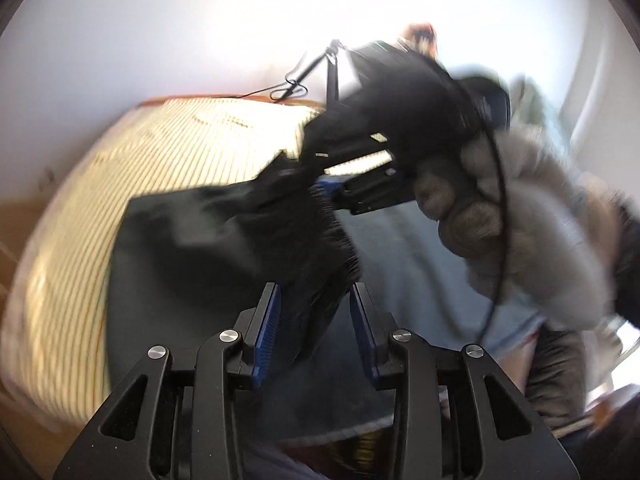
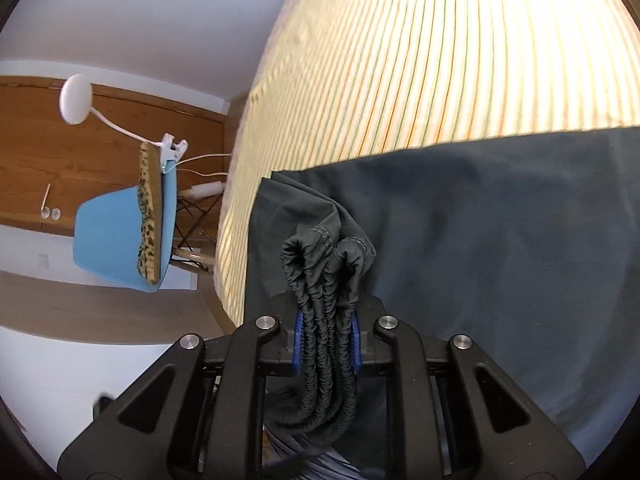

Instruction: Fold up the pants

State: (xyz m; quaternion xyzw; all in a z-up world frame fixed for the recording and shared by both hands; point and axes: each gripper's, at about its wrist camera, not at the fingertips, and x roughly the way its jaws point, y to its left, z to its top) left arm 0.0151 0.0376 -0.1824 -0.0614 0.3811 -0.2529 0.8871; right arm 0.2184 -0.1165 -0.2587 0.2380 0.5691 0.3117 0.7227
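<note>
Dark pants [image 2: 460, 216]: main panel lies spread on a striped bedcover [image 2: 420, 60], with one straight cloth edge running across the stripes. The gathered elastic waistband [image 2: 326, 320] is bunched into several ribbed folds and lifted off the cover.

Right gripper [image 2: 326, 344]: jaws pinching the bunched waistband between the blue pads [image 2: 298, 340]. Folds stand up above the fingertips and also hang below them. Grip looks firm, with the cloth filling the whole gap.

Left gripper [image 1: 314, 320]: jaws spread. A dark fold of the pants [image 1: 224, 248] passes through the gap nearer the left pad [image 1: 266, 332]; the right pad stands clear of the cloth. Left wrist view is motion-blurred, so contact on the left pad cannot be confirmed.

From the left wrist view, the right gripper [image 1: 324, 194] shows across the cloth with fabric gathered at its tip, carried by a hand [image 1: 452, 204] in a grey glove and fluffy grey sleeve. A black cable [image 1: 498, 208] runs over the glove.

Surroundings: bedcover edge falls away towards a wooden floor [image 2: 112, 312]. Beside the bed is a blue chair [image 2: 116, 240] with a leopard-print cushion [image 2: 149, 208], and a white clip lamp [image 2: 76, 98] is fixed to the chair's top edge. Wood panelling [image 2: 100, 152] behind.
</note>
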